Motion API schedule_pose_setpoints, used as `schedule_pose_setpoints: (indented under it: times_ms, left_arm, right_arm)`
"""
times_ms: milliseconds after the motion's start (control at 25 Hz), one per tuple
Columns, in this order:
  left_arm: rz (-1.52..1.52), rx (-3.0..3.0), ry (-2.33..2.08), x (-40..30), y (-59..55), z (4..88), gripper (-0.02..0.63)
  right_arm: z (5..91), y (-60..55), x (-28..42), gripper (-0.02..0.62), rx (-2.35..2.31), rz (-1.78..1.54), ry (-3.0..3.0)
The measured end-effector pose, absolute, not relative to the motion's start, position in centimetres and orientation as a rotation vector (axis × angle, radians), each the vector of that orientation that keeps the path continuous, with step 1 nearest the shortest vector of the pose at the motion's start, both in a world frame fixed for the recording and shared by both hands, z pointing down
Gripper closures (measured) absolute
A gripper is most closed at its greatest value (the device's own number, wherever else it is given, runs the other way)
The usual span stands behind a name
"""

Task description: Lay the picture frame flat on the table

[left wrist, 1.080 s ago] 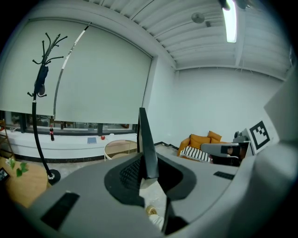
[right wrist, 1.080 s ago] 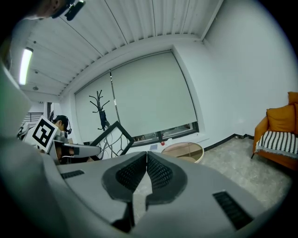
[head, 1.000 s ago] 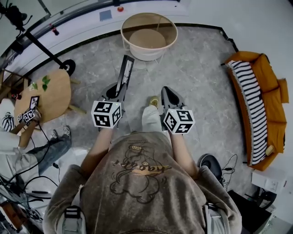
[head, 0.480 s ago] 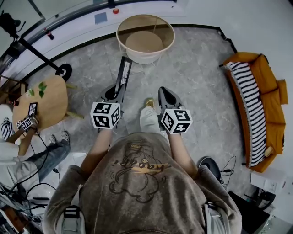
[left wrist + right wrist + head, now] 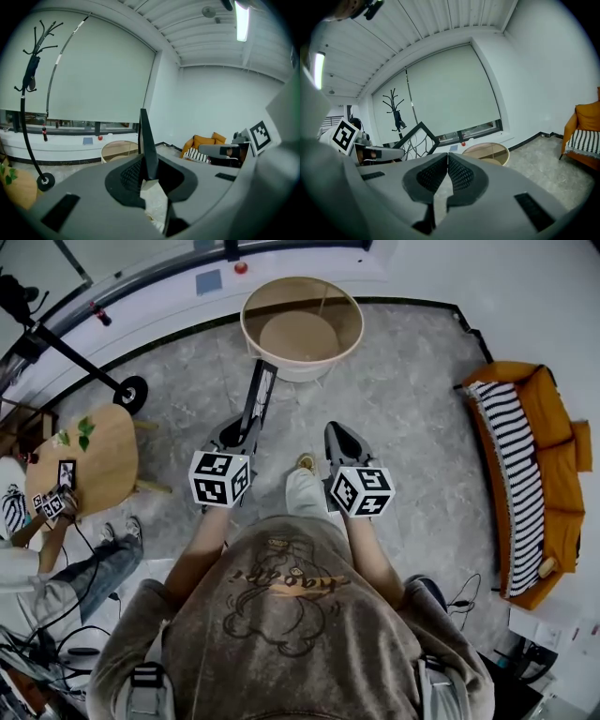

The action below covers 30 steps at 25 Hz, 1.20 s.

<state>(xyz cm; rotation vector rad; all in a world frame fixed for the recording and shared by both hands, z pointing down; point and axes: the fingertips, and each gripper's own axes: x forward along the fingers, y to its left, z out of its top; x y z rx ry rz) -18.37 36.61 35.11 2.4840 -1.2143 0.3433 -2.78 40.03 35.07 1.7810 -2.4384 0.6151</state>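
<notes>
The black picture frame stands edge-on in my left gripper, whose jaws are shut on its lower edge. In the left gripper view the picture frame rises as a thin dark blade from between the pads. In the right gripper view it shows as a tilted black outline at the left. My right gripper is shut with nothing in it, its pads touching. The round glass-topped table stands ahead on the floor, beyond both grippers.
A round wooden side table with a small plant is at the left, where another person sits holding grippers. An orange sofa with a striped cushion lines the right. A black stand leans at the upper left. Cables lie at the bottom corners.
The picture frame stays held upright in my left gripper. Both grippers keep their pose while the person shifts a little and the floor scene drifts.
</notes>
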Motion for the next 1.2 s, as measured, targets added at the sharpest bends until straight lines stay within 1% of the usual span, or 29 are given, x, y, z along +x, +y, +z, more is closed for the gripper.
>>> schedule_pose_setpoints:
  times_ms: [280,1200]
  left_arm:
    - [0.346,2.467,-1.23,-17.5,32.8,34.2,0.54]
    - [0.346,2.397,-1.32,-11.1,21.3,33.2,0.54]
  right_arm:
    - [34.4,35.9,-2.1,0.577,1.727,0.619,-2.455]
    - [33.9,22.4,4.4,0.575,1.608,0.651,-2.526]
